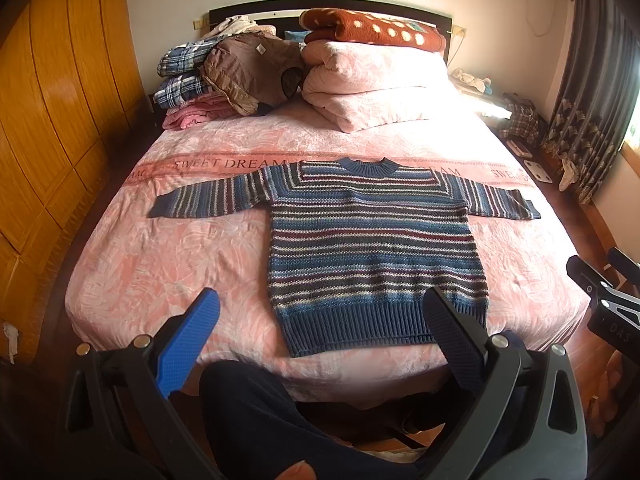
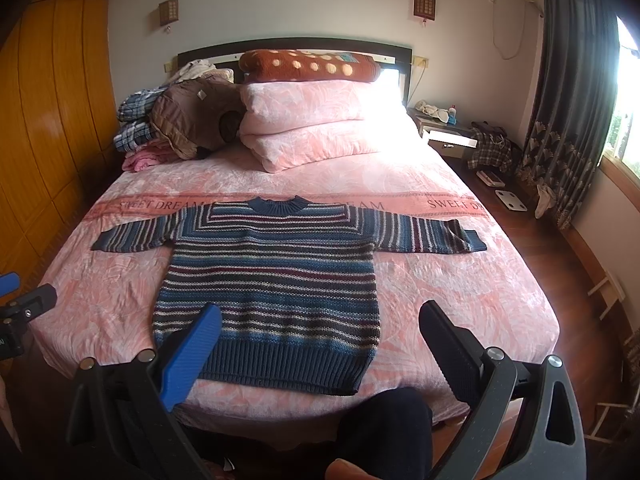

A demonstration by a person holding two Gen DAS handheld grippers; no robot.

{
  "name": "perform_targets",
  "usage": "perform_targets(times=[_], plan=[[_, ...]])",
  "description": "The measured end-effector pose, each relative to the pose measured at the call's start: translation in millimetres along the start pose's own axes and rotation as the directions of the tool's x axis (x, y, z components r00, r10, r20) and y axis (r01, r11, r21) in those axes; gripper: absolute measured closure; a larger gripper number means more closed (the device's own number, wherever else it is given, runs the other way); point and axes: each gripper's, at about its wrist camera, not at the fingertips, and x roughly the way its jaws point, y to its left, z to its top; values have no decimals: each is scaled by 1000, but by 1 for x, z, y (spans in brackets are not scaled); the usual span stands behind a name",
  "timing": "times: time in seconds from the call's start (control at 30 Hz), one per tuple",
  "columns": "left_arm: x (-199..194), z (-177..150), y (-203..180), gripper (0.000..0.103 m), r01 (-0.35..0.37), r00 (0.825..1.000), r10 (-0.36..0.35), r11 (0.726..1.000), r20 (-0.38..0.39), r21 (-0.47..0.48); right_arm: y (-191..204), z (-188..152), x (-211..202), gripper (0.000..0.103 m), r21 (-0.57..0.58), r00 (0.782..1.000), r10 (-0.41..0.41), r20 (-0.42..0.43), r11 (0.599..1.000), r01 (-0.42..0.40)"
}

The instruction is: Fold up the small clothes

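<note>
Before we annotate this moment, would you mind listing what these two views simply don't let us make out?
- Printed band on the bedspread: its middle lettering is hidden by the striped sweater in both views.
- Nightstand items: too small and washed out by window glare.
- Clothes pile: lower garments hidden by the brown jacket.
- Left gripper and right gripper: handles and hands cut off by the bottom edge.

Hovering side by side, left gripper (image 1: 320, 304) and right gripper (image 2: 320, 310), both gaping wide, gripping nothing. Standing below them, a dark-trousered leg (image 1: 248, 412).

striped sweater (image 2: 268, 284) flat on bed (image 2: 460, 280), right gripper (image 2: 320, 316) spread
</note>
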Motion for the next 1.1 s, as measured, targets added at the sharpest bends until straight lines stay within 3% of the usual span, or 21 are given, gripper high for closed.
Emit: perform_targets(times=[0.77, 1.1], plan=[[-1, -3, 2, 3, -36, 999, 36, 999, -8, -16, 2, -6, 6, 4, -13, 1000, 29, 11, 1000, -28], [28, 4, 0, 3, -27, 1000, 27, 1000, -14, -13, -6, -4, 26, 4, -12, 1000, 17, 3, 1000, -17]])
